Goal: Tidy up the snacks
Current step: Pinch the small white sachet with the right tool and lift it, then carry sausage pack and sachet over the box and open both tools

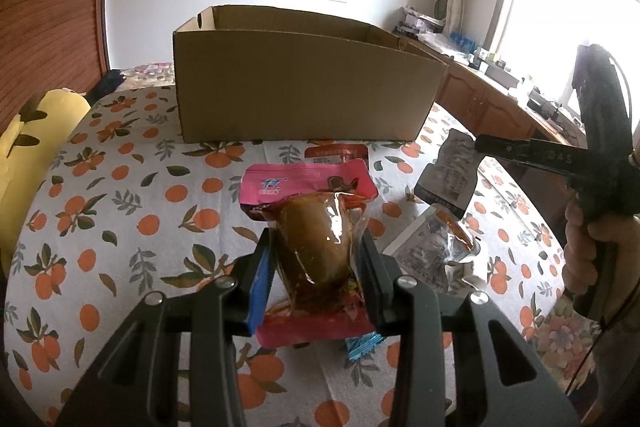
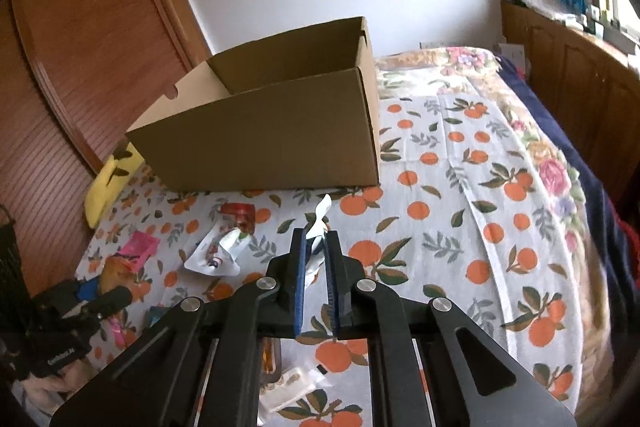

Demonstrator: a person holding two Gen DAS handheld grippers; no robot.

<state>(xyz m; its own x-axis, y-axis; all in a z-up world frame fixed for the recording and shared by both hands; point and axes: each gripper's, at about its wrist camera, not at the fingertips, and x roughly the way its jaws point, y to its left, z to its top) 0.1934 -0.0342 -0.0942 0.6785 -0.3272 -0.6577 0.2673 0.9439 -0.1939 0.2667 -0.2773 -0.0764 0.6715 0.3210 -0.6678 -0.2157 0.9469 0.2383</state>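
My left gripper (image 1: 314, 247) is shut on a pink snack pouch (image 1: 310, 227) with a brown piece inside, held above the orange-print cloth. My right gripper (image 2: 316, 247) is shut on a white-and-grey snack packet (image 2: 318, 223), which in the left wrist view (image 1: 450, 171) hangs at the right. An open cardboard box (image 1: 296, 87) stands behind both; it also shows in the right wrist view (image 2: 264, 131). Another white packet (image 1: 430, 247) lies on the cloth, also seen in the right wrist view (image 2: 218, 253).
A red packet (image 1: 336, 151) lies before the box and a blue wrapper (image 1: 362, 345) under my left gripper. A yellow plush (image 1: 28, 155) lies at the left edge. Wooden cabinets (image 1: 484, 107) line the right wall. More small packets (image 2: 288, 385) lie below my right gripper.
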